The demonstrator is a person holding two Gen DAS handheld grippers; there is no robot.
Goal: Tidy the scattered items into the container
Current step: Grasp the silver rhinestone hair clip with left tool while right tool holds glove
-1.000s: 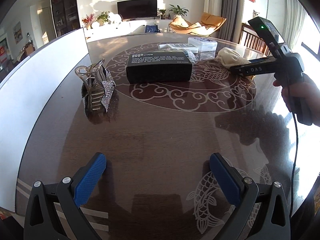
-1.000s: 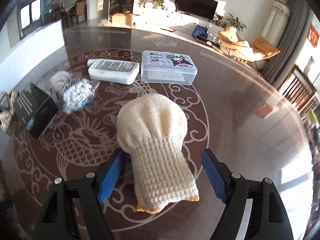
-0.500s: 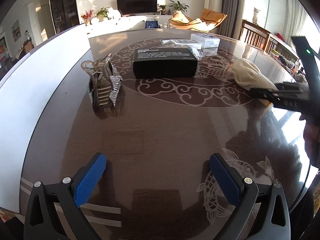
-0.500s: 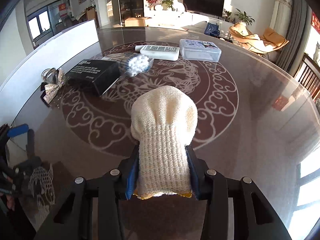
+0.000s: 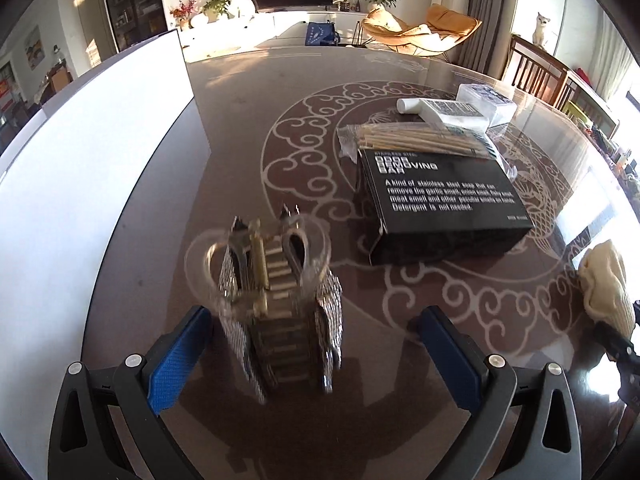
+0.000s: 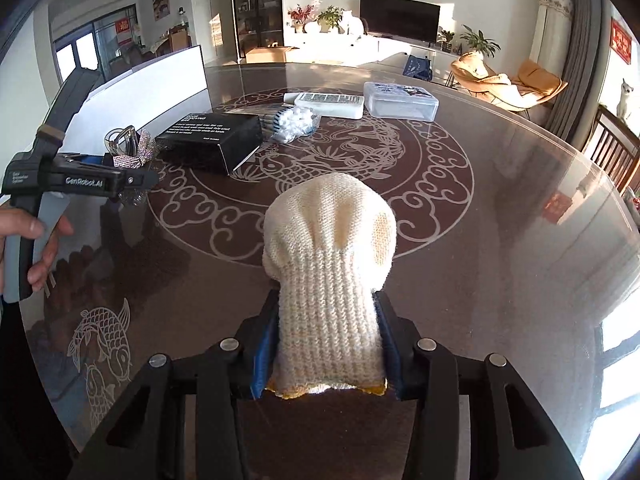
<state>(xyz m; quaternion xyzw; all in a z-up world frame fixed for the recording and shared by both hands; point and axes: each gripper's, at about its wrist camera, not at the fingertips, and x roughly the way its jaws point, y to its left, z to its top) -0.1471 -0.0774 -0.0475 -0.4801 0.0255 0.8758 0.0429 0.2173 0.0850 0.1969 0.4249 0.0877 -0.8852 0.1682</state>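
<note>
Right gripper (image 6: 326,344) just clamped knitted glove (image 6: 328,264), lower centre | left gripper (image 5: 316,356) (jaws wide, empty) now straddles hair claw (image 5: 276,300) | container unseen.

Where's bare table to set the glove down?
Free: the table right of the glove, out to the rim, and the near-left strip around the fish inlay. Crowded: the far-left arc, hair clip, black box, swabs, tube, clear case.
</note>
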